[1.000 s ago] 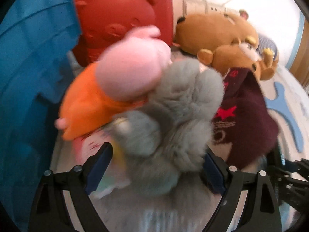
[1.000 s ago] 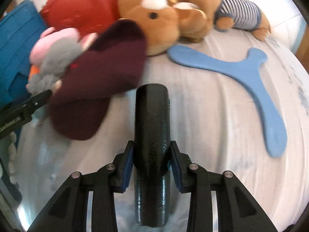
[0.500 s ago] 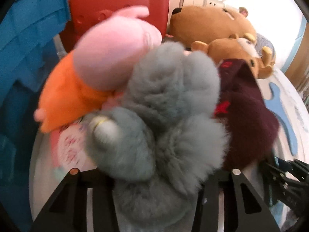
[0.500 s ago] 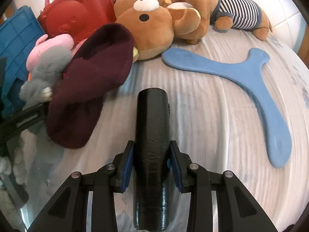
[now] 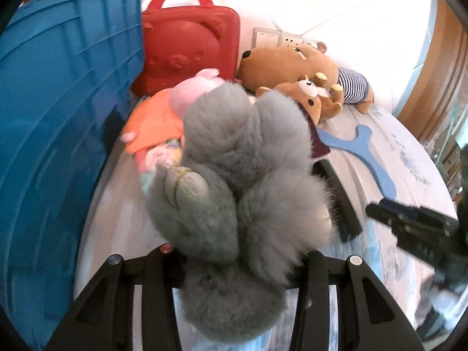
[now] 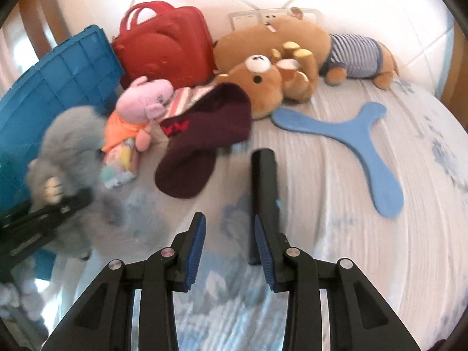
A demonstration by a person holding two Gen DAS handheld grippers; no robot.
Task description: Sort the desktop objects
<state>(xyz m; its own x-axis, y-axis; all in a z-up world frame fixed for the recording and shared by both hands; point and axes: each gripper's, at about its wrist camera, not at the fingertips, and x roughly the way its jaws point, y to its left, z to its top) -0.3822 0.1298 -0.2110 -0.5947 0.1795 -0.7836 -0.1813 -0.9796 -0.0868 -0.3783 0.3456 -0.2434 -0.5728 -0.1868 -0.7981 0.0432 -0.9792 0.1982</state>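
Left gripper: jaws squeezed tight into a fluffy grey plush toy, which fills the middle of the left wrist view and bulges out above the fingers. In the right wrist view the same grey plush sits at far left in front of the blue ribbed plastic crate, with the left gripper's black frame under it.

Right gripper: jaws opening, blue pads apart. Long black bar-shaped object lies on the tabletop, its near end against the right pad; left pad is clear of it, gap visible. Not clamped.

Table: pale round top with a faint blue print.

Behind the black bar: dark maroon knit beanie with red lettering. Left of that, a pink pig plush in an orange top, lying over a small pastel-printed packet. Blue crate is far left; red plastic carry case with handle stands beside it against the wall.

Back centre: light brown bear plush leaning on a larger brown plush in a blue-striped shirt. Right of the black bar, apart from it: light blue three-armed flat boomerang.
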